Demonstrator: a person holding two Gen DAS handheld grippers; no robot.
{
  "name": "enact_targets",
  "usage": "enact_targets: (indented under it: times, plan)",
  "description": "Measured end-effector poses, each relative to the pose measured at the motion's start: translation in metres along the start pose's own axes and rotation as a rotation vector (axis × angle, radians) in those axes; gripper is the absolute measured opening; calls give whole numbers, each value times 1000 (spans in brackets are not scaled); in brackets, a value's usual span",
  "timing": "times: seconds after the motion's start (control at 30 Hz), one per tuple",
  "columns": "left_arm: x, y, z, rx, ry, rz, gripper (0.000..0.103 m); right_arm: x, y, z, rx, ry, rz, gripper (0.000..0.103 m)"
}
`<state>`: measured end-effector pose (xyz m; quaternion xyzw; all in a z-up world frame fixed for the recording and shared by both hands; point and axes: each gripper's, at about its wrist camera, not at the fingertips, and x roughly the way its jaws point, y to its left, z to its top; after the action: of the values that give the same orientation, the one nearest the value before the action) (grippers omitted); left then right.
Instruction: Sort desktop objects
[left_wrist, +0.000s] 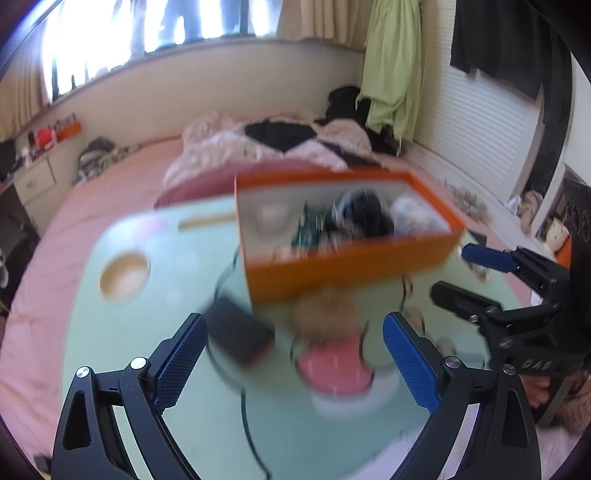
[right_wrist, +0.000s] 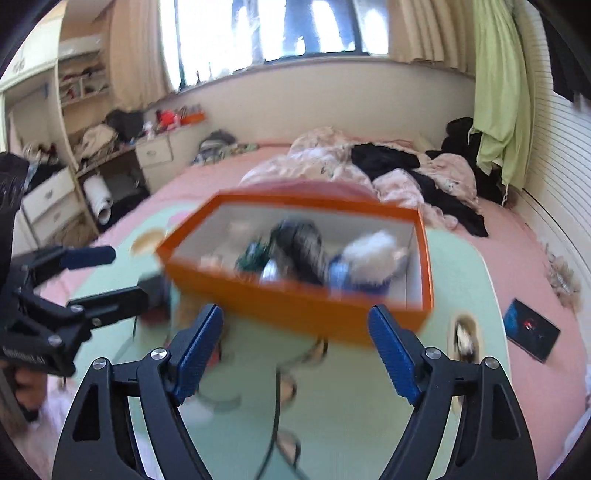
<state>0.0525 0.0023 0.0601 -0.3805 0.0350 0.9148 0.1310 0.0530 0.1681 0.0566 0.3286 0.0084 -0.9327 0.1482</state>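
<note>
Both the left tool and right tool gape wide, holding nothing. The orange box sits on the green worktop, its jumbled contents blurred beyond naming.

Both wrist views toward orange box

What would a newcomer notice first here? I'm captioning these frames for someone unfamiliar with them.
The orange box, open-topped and full of blurred odds and ends, sits mid-frame on the pale green table. In front, the right gripper and left gripper stand open, empty. Behind lies a pink bed with rumpled clothes.
</note>
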Motion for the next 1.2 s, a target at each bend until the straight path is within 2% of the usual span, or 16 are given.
enact_targets:
  times: [0.13,0.17,0.2,0.23,0.27,0.3,1.2]
  plan:
    - [14,5,-28,-2,76,39,96,-4,5,-29,-7,61,31,81]
    - [21,5,-31,0,104,48,96,1,11,-38,-37,95,2,81]
    - [34,7,-36,3,166,63,97,7,14,-44,-66,122,-27,81]
    - [43,7,-41,7,222,73,103,16,17,-50,-94,162,-54,89]
    - [43,9,-41,10,204,65,103,25,17,-54,-101,192,-28,99]
    - [43,9,-41,11,203,63,103,30,14,-54,-97,210,-18,103]
    - [43,7,-41,14,198,64,103,40,12,-59,-108,191,-25,103]
